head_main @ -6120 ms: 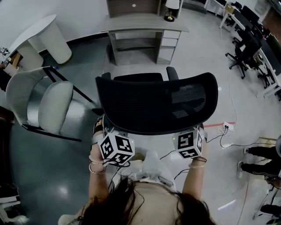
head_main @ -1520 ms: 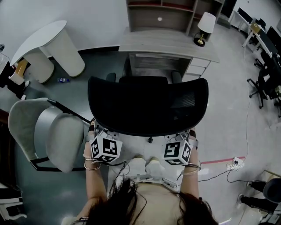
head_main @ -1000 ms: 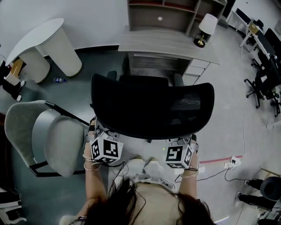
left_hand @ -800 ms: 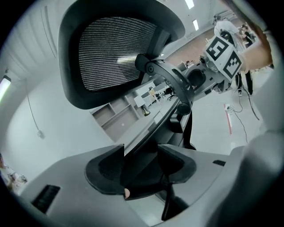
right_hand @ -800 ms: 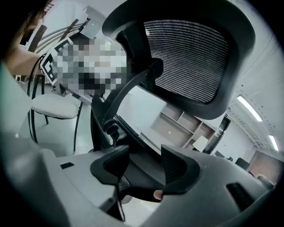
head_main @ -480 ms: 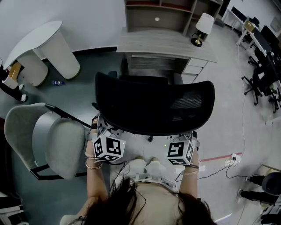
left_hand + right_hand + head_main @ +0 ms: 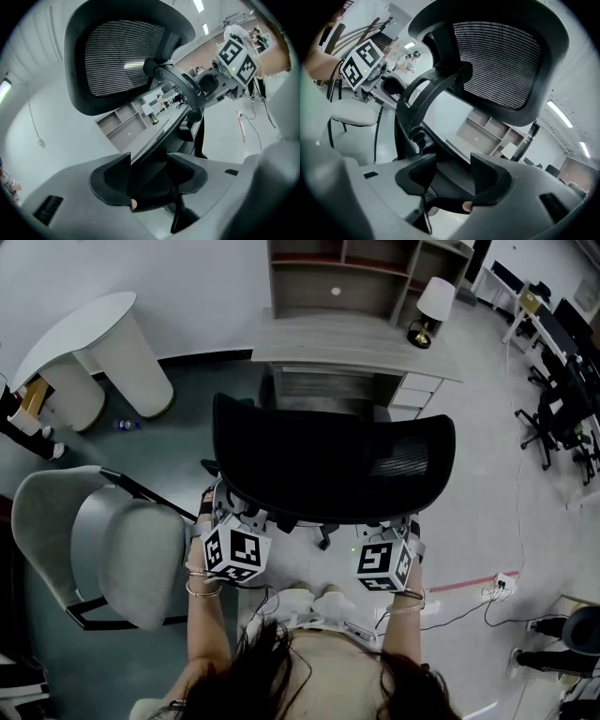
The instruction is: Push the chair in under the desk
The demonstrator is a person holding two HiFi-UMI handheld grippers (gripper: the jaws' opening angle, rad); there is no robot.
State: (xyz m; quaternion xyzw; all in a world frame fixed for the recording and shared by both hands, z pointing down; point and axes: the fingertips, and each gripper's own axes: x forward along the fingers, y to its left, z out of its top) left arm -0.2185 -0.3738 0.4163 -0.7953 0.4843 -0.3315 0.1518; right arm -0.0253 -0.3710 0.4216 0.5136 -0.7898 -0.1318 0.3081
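A black mesh-backed office chair (image 7: 333, 465) faces the grey desk (image 7: 356, 338), its front at the desk's near edge and its armrests just short of it. My left gripper (image 7: 230, 514) is at the backrest's lower left and my right gripper (image 7: 386, 526) at its lower right, both behind the chair. In the left gripper view the jaws (image 7: 149, 176) close on a black edge of the chair, with the mesh back (image 7: 124, 51) above. In the right gripper view the right gripper (image 7: 453, 180) likewise holds a black chair part below the mesh (image 7: 501, 61).
A pale grey shell chair (image 7: 122, 540) stands close on the left. A white curved table (image 7: 94, 343) is at the far left. The desk carries a lamp (image 7: 429, 306), has drawers (image 7: 412, 395) and a shelf unit (image 7: 356, 263) behind. Cables and a power strip (image 7: 506, 582) lie at right.
The chair has rolled forward with both grippers on it, from well short of the desk to its near edge. In the last half second it shifted slightly further in.
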